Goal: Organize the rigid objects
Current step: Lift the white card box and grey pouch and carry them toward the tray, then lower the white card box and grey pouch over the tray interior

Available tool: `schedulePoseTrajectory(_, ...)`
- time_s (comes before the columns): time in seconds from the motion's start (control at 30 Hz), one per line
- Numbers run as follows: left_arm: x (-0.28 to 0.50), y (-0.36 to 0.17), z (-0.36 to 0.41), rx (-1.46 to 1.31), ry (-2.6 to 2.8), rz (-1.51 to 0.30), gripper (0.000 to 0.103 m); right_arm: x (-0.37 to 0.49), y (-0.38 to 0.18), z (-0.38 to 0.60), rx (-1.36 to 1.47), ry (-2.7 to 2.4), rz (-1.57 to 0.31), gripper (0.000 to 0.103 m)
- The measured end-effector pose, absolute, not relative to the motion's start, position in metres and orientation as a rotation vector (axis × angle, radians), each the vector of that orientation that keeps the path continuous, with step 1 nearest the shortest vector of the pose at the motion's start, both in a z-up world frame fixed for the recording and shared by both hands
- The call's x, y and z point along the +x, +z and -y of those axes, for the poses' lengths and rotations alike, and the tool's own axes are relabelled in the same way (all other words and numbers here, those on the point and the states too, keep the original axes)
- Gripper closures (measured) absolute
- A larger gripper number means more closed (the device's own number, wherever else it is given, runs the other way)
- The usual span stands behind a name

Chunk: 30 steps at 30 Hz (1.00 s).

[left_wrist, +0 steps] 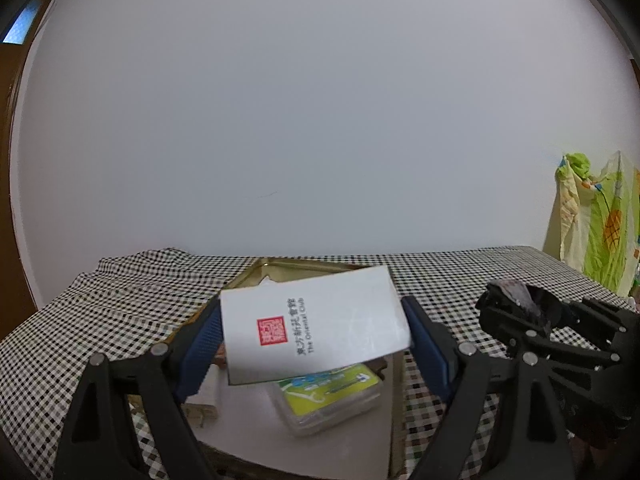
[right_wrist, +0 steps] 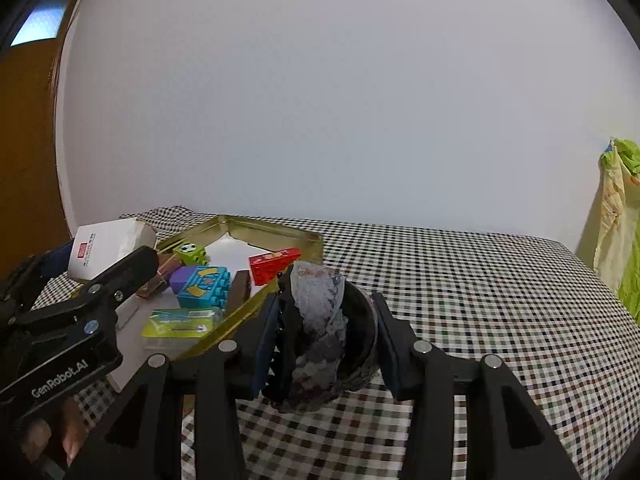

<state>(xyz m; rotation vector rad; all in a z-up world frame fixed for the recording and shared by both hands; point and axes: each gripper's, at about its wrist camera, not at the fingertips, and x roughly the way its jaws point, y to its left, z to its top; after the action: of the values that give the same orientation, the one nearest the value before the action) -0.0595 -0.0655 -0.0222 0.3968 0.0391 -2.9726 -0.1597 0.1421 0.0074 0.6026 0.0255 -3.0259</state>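
My left gripper [left_wrist: 312, 314] is shut on a white box [left_wrist: 316, 328] with a red seal, its blue pads pressing both sides. The box hangs above a gold tin [left_wrist: 304, 266] that holds a clear case [left_wrist: 332, 396] with a green card and a white plug [left_wrist: 204, 400]. My right gripper [right_wrist: 325, 304] is shut on a dark round object [right_wrist: 320, 328] with a pale patterned piece in it, just right of the tin's rim [right_wrist: 276, 232]. In the tin lie a green cube [right_wrist: 190, 254], a red block [right_wrist: 274, 264] and a blue block [right_wrist: 204, 286]. The white box [right_wrist: 108, 248] shows at the left.
A black-and-white checked cloth [right_wrist: 460, 288] covers the table, which meets a white wall at the back. A colourful cloth [right_wrist: 620, 220] hangs at the right edge. A brown door [right_wrist: 28, 140] stands at the left. A person's fingers [right_wrist: 60, 440] hold the left gripper's handle.
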Motion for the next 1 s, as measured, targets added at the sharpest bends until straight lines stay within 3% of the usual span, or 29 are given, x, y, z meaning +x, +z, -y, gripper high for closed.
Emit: schedulePoseTrajectory(1.0, -0.064, -0.029, 0.112, 0.536, -2.927, -0.118, 0.017, -0.17, 0.008, -0.102, 0.616, -2.916, -0.093, 0.056)
